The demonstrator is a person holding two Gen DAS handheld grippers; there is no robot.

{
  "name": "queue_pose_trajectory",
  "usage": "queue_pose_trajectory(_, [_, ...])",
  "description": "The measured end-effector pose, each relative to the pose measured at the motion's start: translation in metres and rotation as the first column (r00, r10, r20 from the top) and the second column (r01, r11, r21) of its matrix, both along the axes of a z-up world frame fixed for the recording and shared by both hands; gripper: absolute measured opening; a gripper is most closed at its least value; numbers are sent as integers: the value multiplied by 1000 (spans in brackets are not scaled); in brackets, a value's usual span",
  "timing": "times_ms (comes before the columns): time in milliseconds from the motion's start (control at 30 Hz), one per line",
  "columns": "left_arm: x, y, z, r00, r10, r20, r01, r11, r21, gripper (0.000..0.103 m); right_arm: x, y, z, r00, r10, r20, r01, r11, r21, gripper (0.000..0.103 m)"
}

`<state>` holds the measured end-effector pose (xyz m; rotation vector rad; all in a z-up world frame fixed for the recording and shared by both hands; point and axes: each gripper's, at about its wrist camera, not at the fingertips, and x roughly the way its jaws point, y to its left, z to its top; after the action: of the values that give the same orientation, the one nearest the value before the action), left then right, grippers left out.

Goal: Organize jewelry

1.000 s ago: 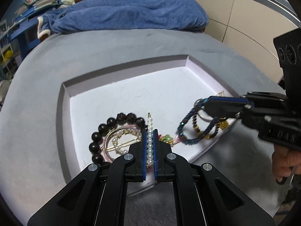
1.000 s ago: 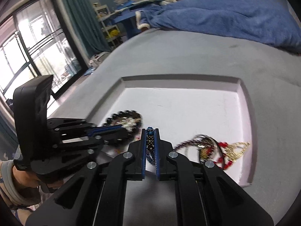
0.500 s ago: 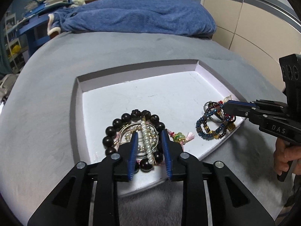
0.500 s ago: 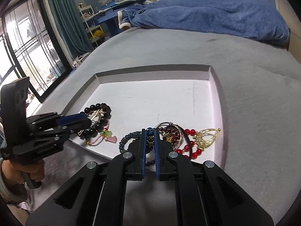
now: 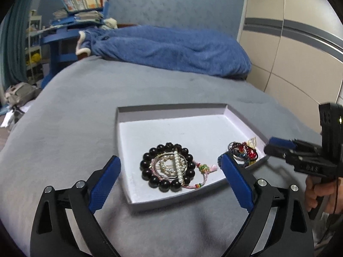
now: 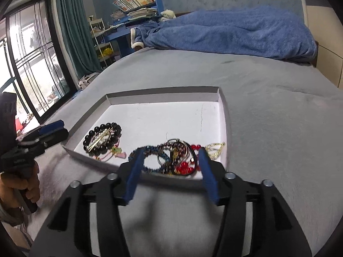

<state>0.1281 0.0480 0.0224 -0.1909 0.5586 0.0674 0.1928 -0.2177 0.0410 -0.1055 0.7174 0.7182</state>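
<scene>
A shallow white tray (image 5: 171, 108) lies on the grey bed cover. In its near left part a black bead bracelet (image 5: 146, 172) rings a pearl hair clip (image 5: 178, 167) and thin bangles. A tangle of blue, red and gold bracelets (image 5: 244, 152) fills the near right corner. My left gripper (image 5: 170, 159) hangs just short of the tray, its jaws opening wide with nothing pressed between them. My right gripper (image 6: 170, 151) stands before the tangle of bracelets (image 6: 184, 167), jaws opening, pads clear of it. Each gripper shows in the other's view: right gripper (image 5: 268, 145), left gripper (image 6: 63, 127).
A blue blanket (image 5: 171, 49) lies bunched at the far end of the bed. A beige wardrobe (image 5: 300, 53) stands to the right, a window with a curtain (image 6: 27, 64) to the left, and a blue desk with books (image 6: 137, 2) behind. A hand (image 6: 19, 184) holds the left gripper.
The left jaws let go of the pearl clip, which now lies on the black bracelet. The right jaws released the beaded bracelet onto the tangle. Both grippers drew back from the tray.
</scene>
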Motion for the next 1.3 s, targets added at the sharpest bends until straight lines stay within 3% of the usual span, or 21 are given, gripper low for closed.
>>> queue_pose_trajectory(267, [-22, -9, -5, 999, 41, 20, -42, 997, 58, 98, -31, -11, -2, 999, 4, 41, -5, 1000, 24, 87])
queue_pose_trajectory(433, [-30, -10, -10, 999, 45, 28, -46, 997, 56, 98, -50, -14, -1, 994, 11, 106, -15, 999, 31, 97])
queue_pose_trajectory(700, [-38, -23, -17, 1000, 1, 15, -3, 996, 85, 98, -64, -24, -6, 988, -41, 151, 35, 998, 46, 97])
queue_pose_trajectory(1300, [-45, -24, -15, 999, 2, 48, -7, 996, 93, 98, -72, -20, -6, 983, -18, 181, 15, 1000, 22, 97])
